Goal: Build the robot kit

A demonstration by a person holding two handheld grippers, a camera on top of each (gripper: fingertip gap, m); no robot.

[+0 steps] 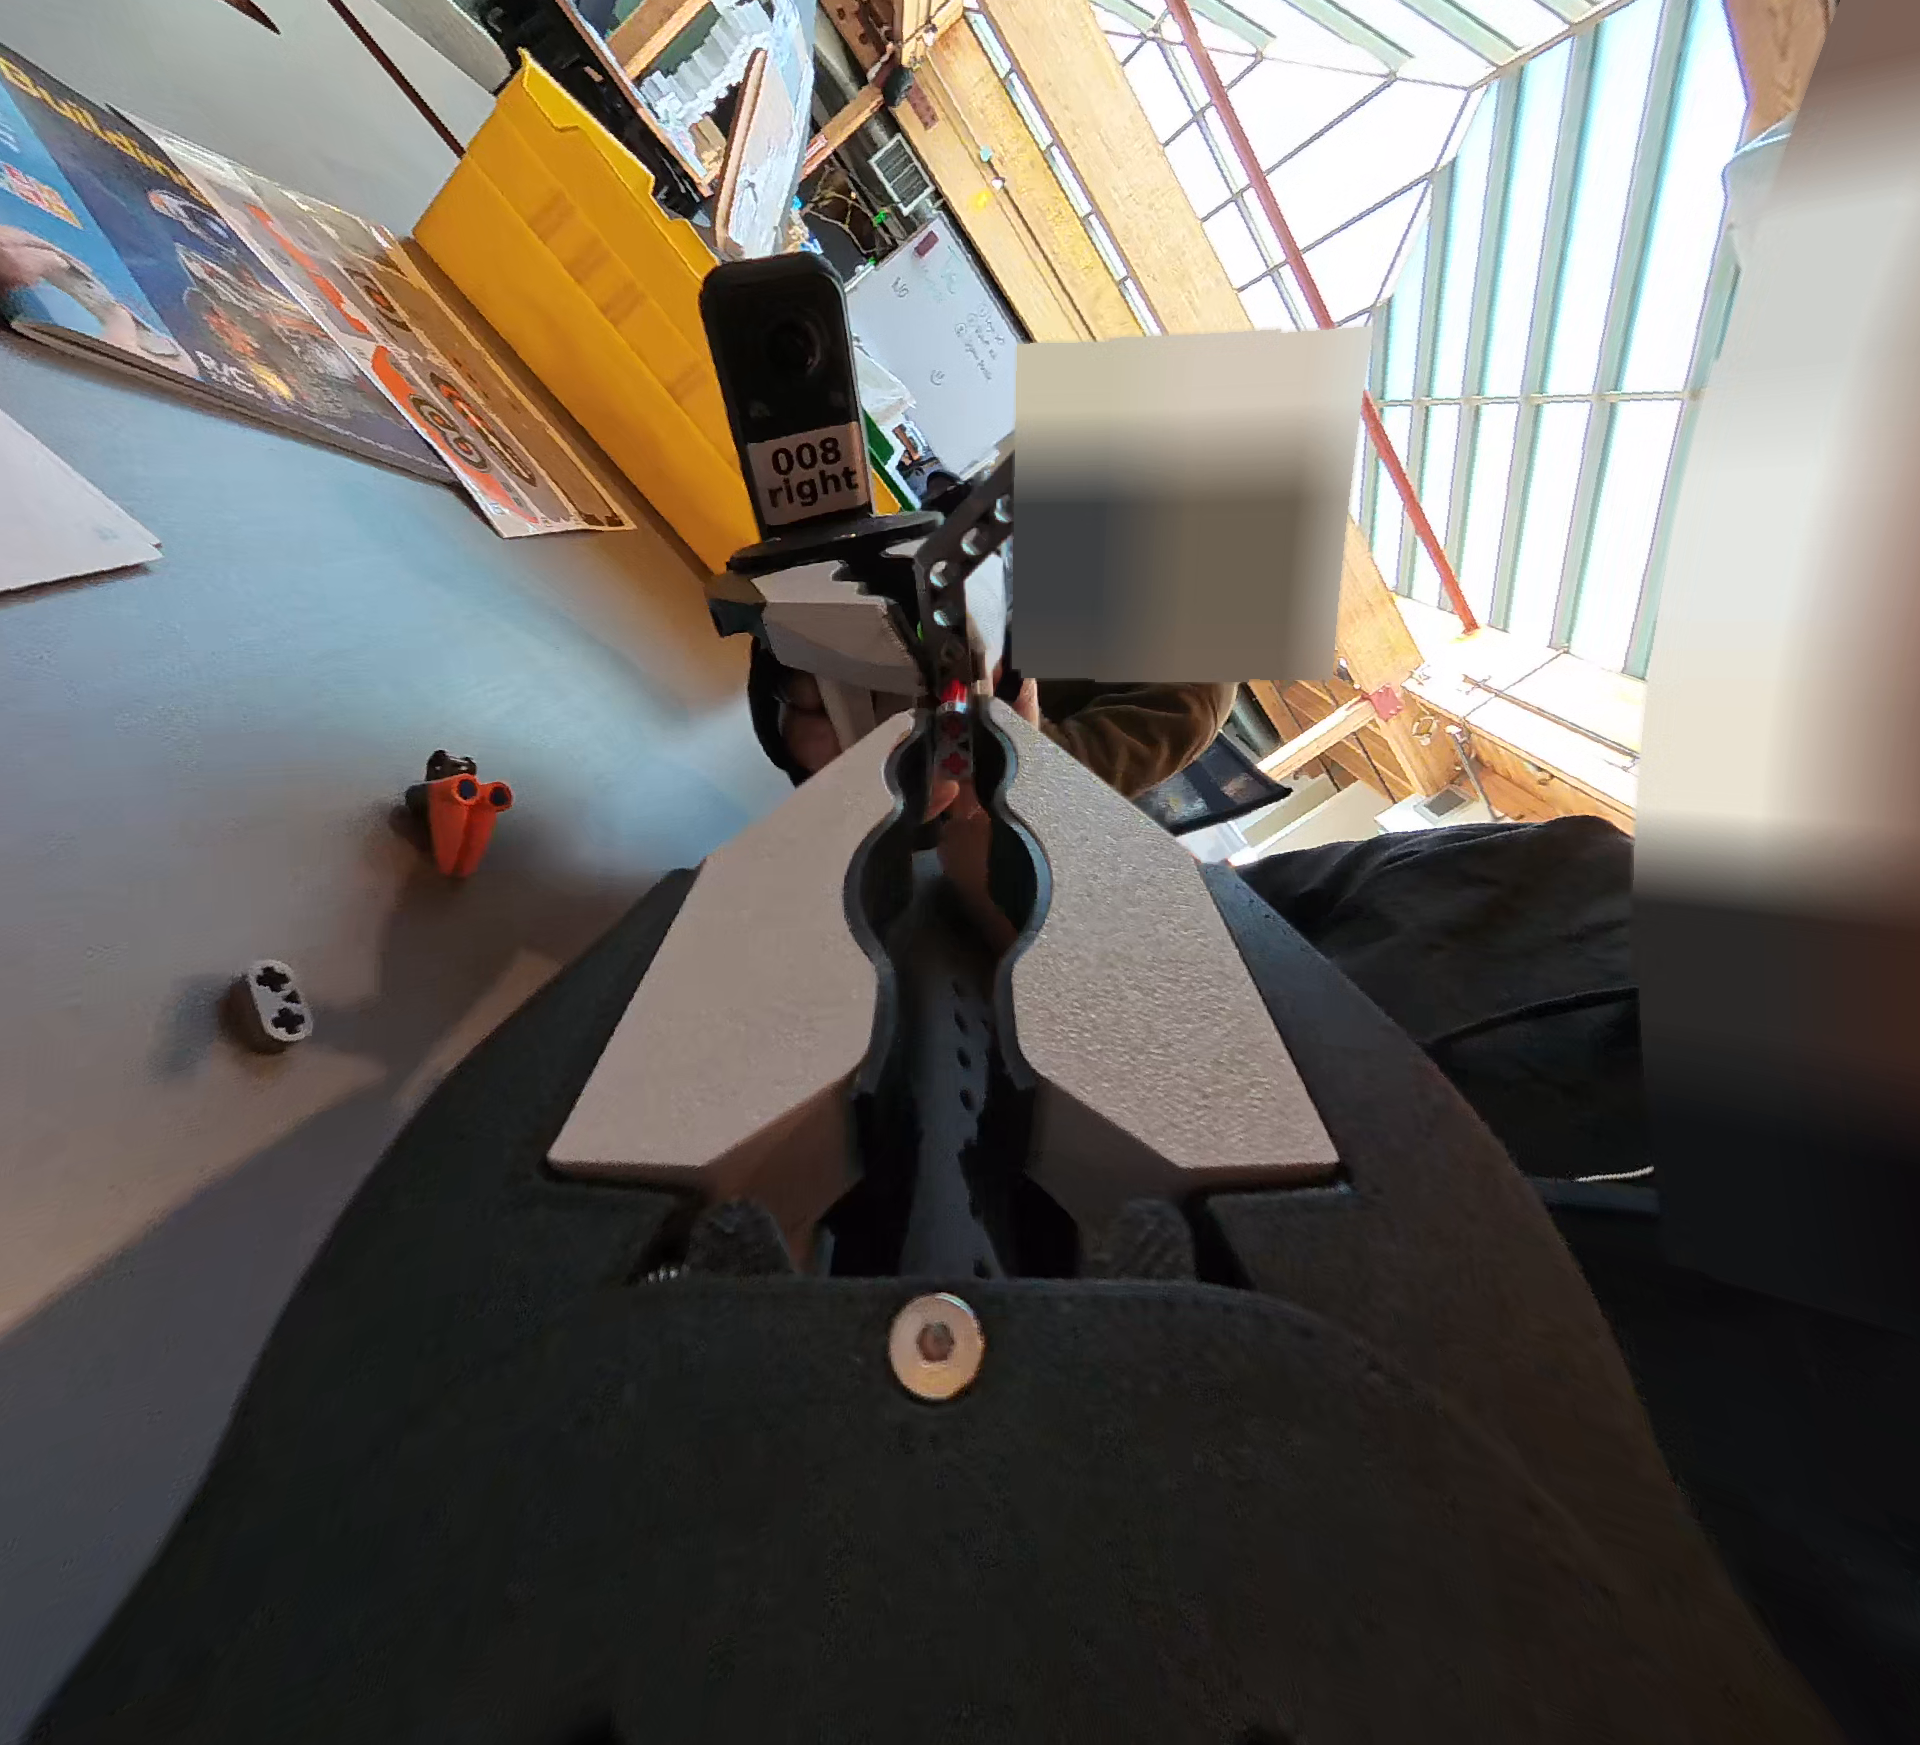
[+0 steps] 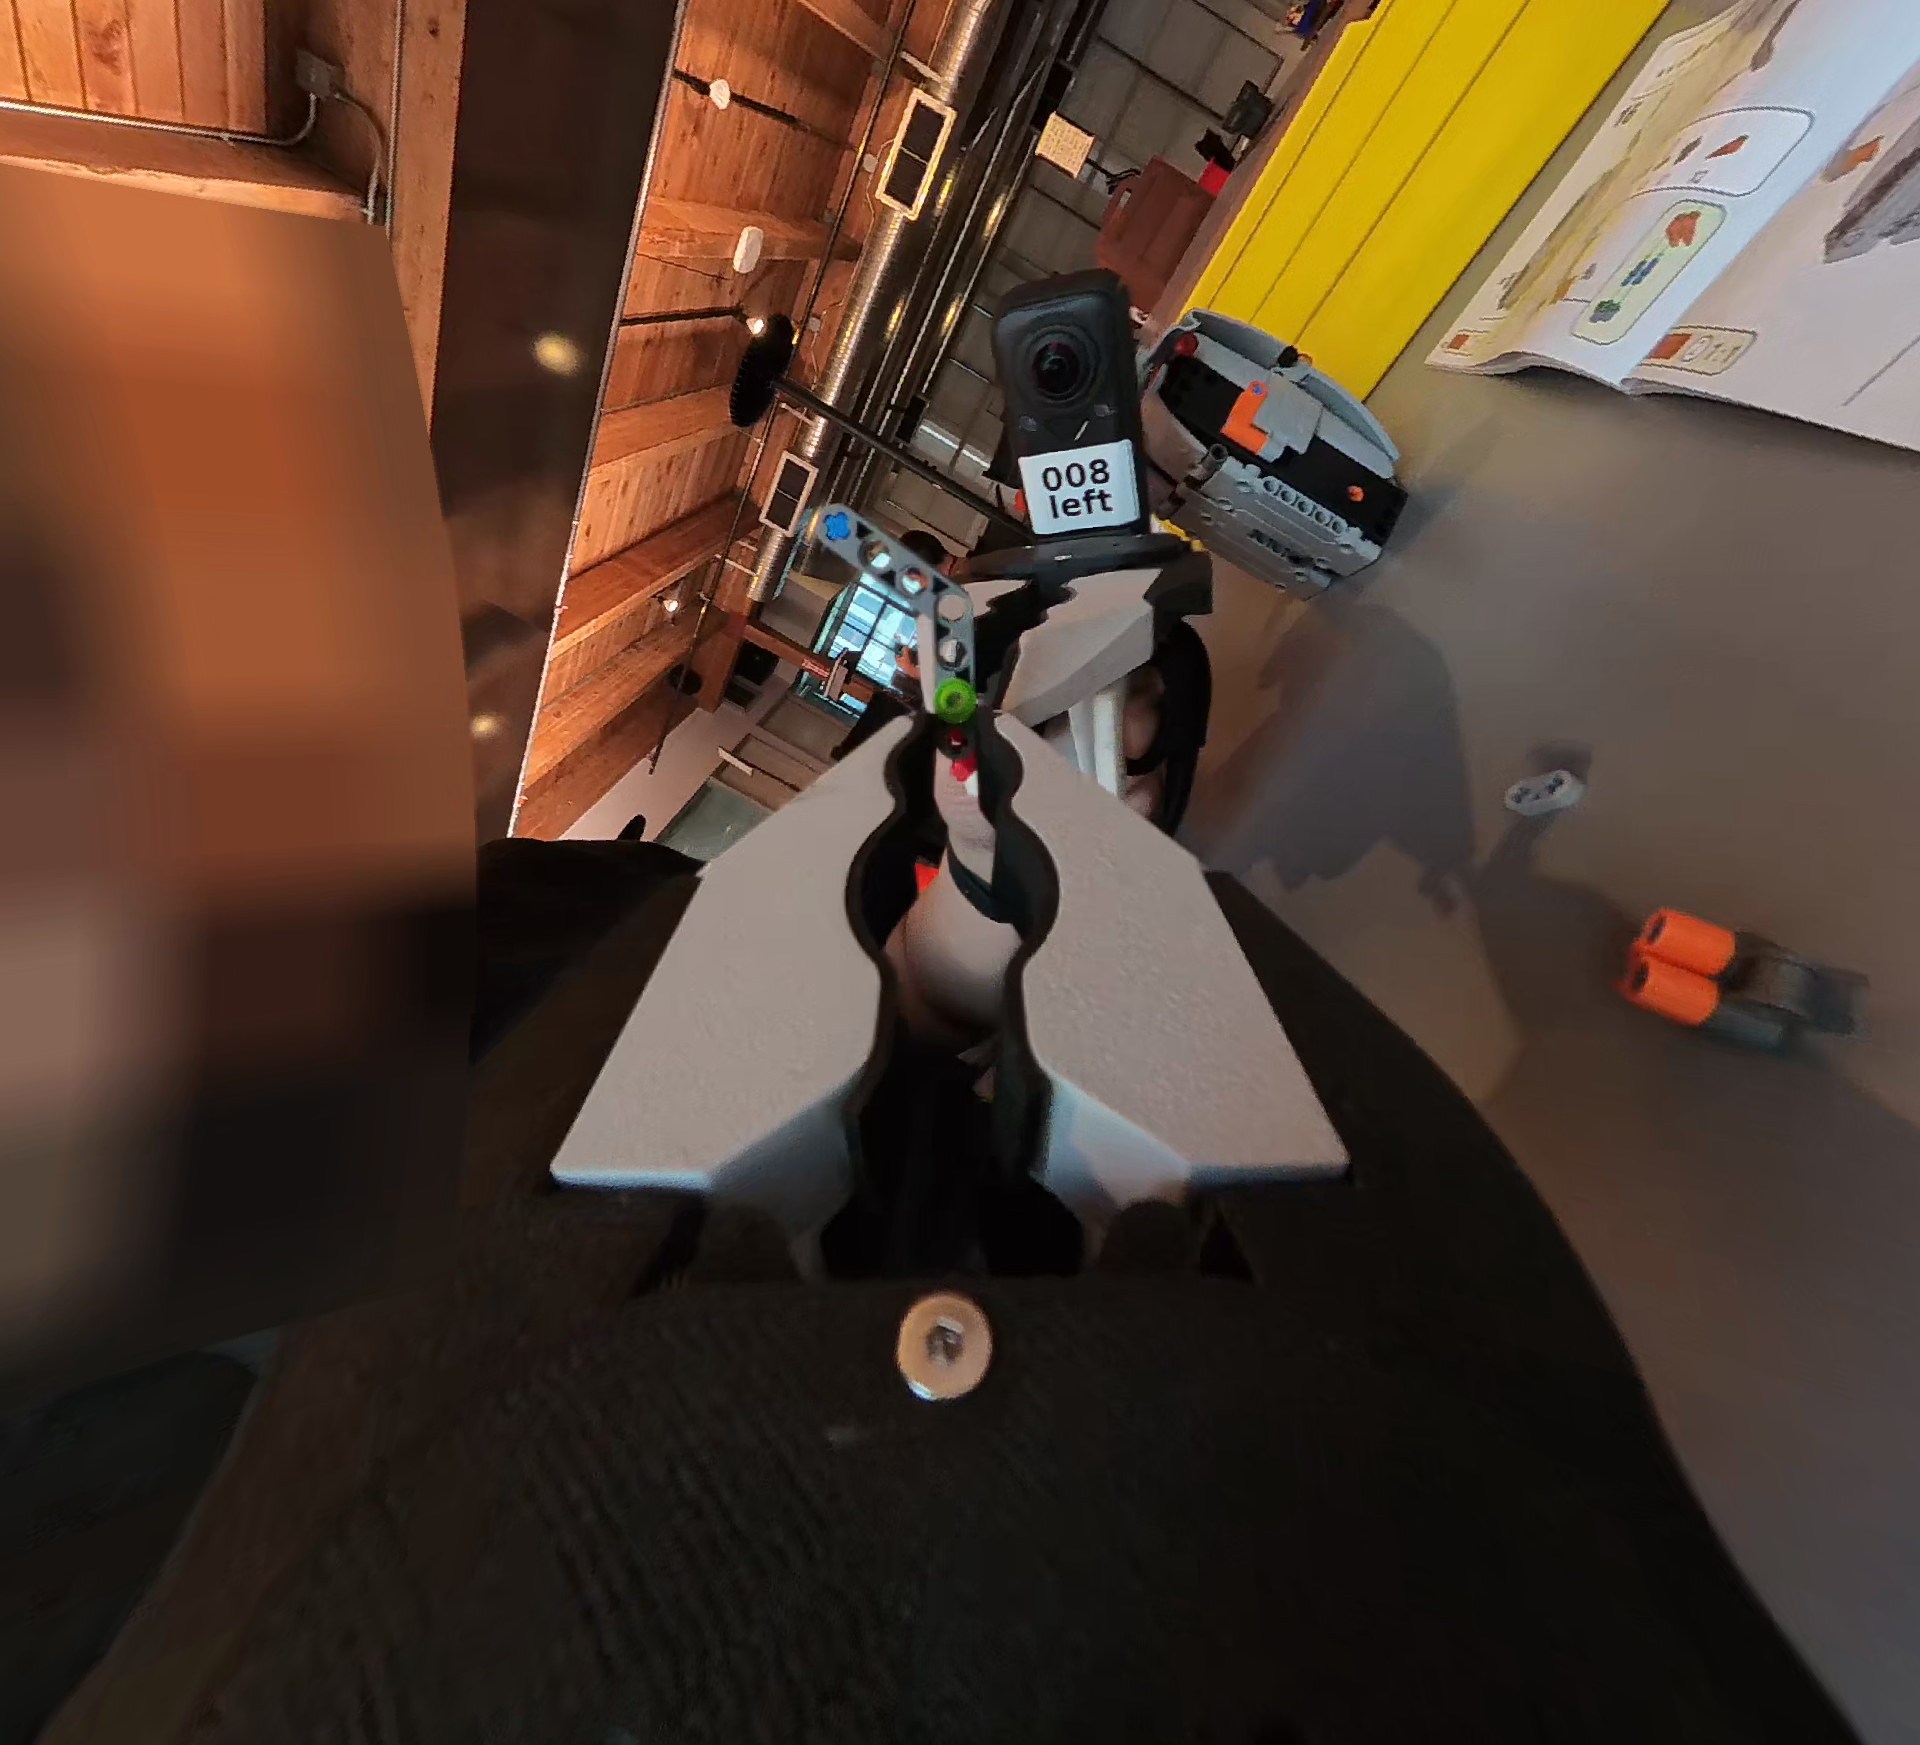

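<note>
Left gripper: my left gripper (image 1: 951,739) has its fingers drawn together at the tips, clamped on the lower end of a grey bent strip with holes (image 1: 961,573), held up off the table.
Right gripper: my right gripper (image 2: 951,734) has its fingers nearly together, pinched on the same piece, the bent strip (image 2: 914,599), at a green peg (image 2: 952,700).
The two grippers: they face each other tip to tip; each one's camera shows in the other's view, the right one (image 1: 795,407) and the left one (image 2: 1070,407).
Strip: it rises above my fingertips and bends over; a blue peg (image 2: 834,527) sits at its far end, red bits show by the tips.
Table: a grey table (image 1: 312,656) lies below.
Orange piece: a double orange tube piece (image 1: 462,812) rests on the table, apart from my fingers.
Small grey block: a small grey block with two cross holes (image 1: 272,1007) lies near it.
Yellow bin: a yellow bin (image 1: 582,261) stands at the far edge.
Booklet: an open booklet (image 2: 1714,220) lies just beside the bin.
Model: a half-built grey and black model (image 2: 1273,469) sits behind the left camera.
</note>
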